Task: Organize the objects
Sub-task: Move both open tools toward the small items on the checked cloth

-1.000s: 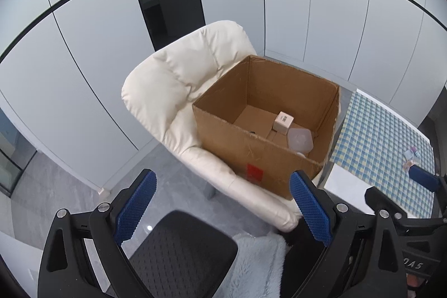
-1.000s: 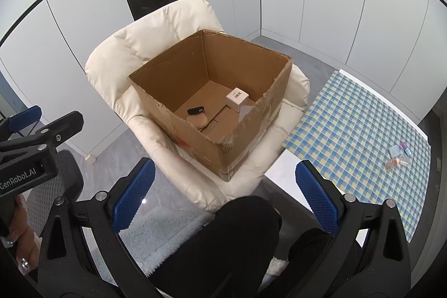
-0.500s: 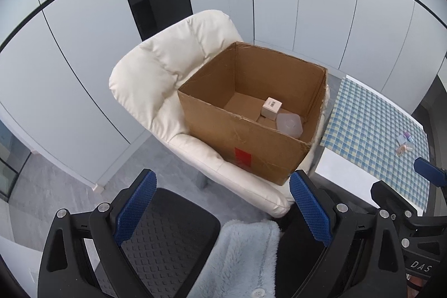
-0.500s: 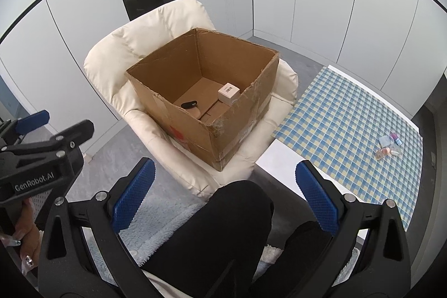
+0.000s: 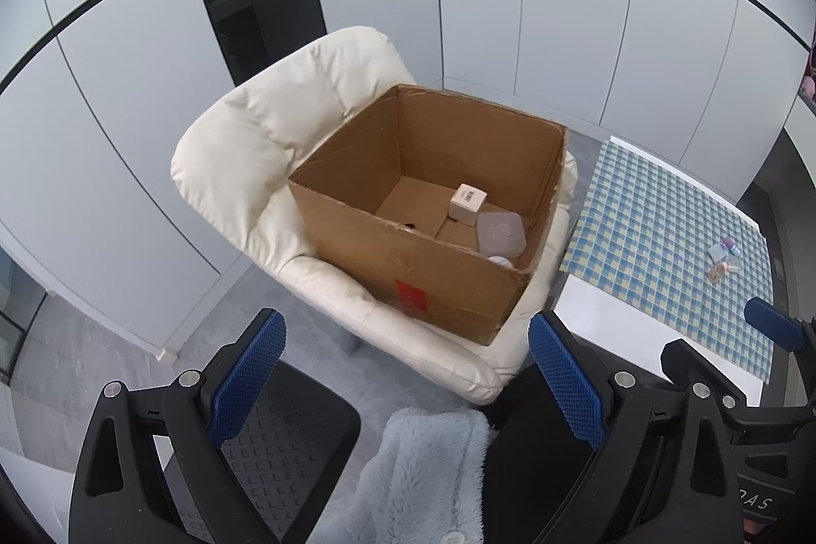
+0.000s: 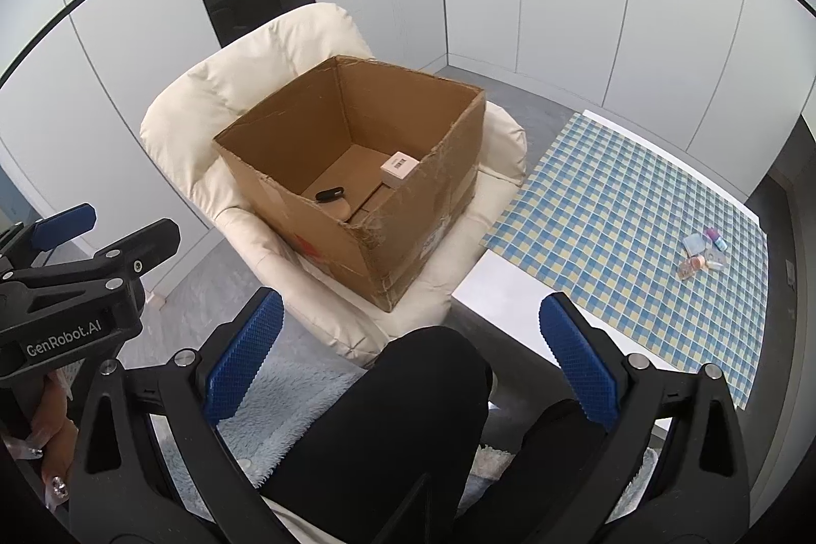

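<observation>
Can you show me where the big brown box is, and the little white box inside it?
cardboard box (image 5: 438, 284): left wrist view, on its near outer wall.
little white box (image 5: 467, 201): left wrist view, on its top face.

The cardboard box (image 5: 408, 268) stood open-topped on the cream armchair (image 5: 265, 146), its upright walls barring any sideways entry. Inside, a small white carton (image 5: 467, 201) and a translucent lidded container (image 5: 501, 232) crowded the right corner; the left floor lay bare. The checked tablecloth (image 6: 622, 207) stretched mostly unoccupied, small items (image 6: 704, 251) clustered near its right edge.
</observation>
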The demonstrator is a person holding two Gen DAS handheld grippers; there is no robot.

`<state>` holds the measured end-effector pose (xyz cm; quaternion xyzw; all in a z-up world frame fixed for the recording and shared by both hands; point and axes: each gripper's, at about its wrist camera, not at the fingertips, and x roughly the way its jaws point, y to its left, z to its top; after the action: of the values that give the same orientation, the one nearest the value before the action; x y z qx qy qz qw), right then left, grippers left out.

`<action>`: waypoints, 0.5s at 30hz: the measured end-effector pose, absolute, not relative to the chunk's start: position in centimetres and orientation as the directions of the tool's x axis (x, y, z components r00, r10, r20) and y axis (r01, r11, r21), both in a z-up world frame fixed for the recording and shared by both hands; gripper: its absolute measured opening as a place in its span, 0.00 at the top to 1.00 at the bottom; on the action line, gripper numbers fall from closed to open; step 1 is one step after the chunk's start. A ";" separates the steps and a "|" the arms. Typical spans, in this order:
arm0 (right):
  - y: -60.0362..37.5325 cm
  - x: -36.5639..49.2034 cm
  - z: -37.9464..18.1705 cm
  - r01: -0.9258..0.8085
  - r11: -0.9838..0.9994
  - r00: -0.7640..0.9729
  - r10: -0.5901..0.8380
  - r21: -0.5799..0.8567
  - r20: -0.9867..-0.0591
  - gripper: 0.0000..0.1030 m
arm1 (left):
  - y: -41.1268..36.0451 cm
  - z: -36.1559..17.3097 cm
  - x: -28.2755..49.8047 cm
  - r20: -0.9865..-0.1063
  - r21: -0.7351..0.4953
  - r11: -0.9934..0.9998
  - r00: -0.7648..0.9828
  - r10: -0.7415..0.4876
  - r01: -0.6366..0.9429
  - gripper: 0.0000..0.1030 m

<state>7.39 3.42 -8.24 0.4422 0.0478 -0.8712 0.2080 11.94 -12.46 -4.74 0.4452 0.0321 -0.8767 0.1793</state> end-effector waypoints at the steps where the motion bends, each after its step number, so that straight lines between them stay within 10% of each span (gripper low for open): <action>1: 3.7 7.3 -8.3 0.398 -0.912 -0.524 -0.318 0.103 -0.790 0.01 | -12.3 -4.8 11.8 -0.793 0.101 -0.936 -0.540 -0.281 0.338 0.06; 15: 8.6 6.6 -8.8 0.285 -0.951 -0.554 -0.266 0.121 -0.789 0.01 | -7.3 -5.1 9.4 -0.793 0.104 -0.967 -0.567 -0.223 0.235 0.06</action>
<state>6.57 8.61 -8.75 0.4459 0.0107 -0.8813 0.1562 9.39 -7.33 -5.13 0.4470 0.0067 -0.8851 0.1292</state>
